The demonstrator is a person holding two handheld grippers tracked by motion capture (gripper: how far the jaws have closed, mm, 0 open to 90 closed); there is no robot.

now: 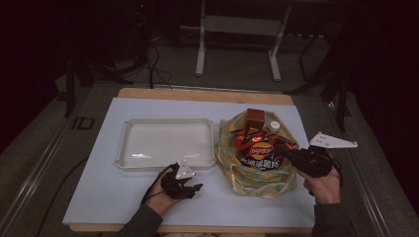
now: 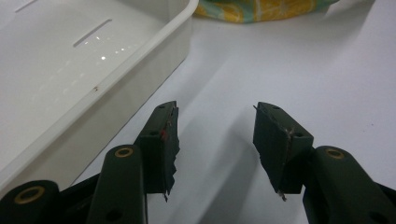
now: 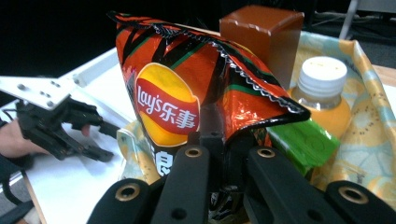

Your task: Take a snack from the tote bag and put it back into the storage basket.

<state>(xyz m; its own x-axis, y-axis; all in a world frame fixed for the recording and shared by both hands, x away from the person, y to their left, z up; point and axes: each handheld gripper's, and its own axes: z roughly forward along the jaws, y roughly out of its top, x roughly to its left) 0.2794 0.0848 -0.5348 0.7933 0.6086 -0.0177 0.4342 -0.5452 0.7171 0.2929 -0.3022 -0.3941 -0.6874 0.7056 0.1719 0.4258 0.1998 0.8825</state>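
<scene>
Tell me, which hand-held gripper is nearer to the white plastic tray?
The left. The left hand-held gripper sits open on the table just below the white plastic tray, near its front edge. The right hand-held gripper is farther off, shut on the orange crisp bag.

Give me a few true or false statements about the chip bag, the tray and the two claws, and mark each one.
1. The right claw is shut on the chip bag. True.
2. The white tray holds a bottle. False: nothing lies in it; the orange bottle sits in the patterned cloth bag.
3. The left claw stands open over the table surface with nothing between its jaws. True.
4. The brown box lies in front of the tray. False: it stands in the cloth bag, behind the chip bag.
5. The left claw grips the tray's rim. False: it rests beside the tray, apart from it.
</scene>
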